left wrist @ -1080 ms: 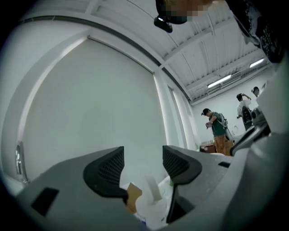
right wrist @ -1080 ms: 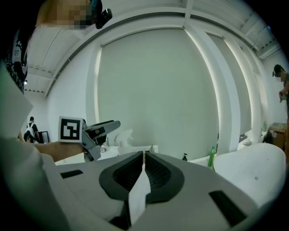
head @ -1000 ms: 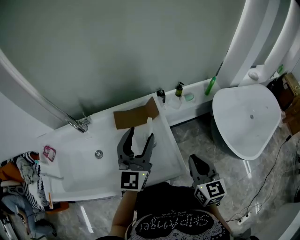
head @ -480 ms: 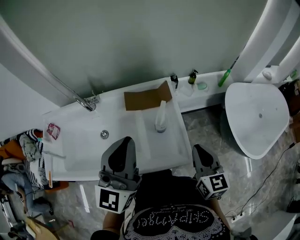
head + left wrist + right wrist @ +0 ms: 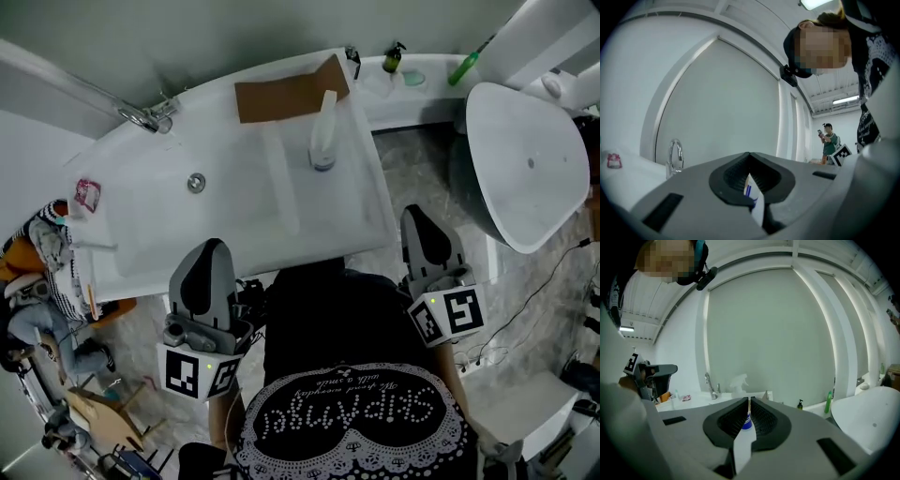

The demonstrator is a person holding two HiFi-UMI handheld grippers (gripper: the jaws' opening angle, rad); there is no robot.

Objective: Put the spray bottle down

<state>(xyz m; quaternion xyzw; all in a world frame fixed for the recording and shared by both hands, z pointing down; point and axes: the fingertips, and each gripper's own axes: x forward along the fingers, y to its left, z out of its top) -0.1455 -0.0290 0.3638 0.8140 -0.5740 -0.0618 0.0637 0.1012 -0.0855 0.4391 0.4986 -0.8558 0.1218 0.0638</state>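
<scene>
Head view: the spray bottle (image 5: 323, 141) stands upright on the worktop (image 5: 234, 216) near its far right corner, just beside a cardboard sheet (image 5: 286, 94). Left claw (image 5: 208, 247) and right claw (image 5: 418, 214), both closed and empty, hang off the near edge. The task looks done.

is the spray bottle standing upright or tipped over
Upright: the spray bottle stands on its base on the sink counter, nozzle on top, with nothing holding it.
</scene>
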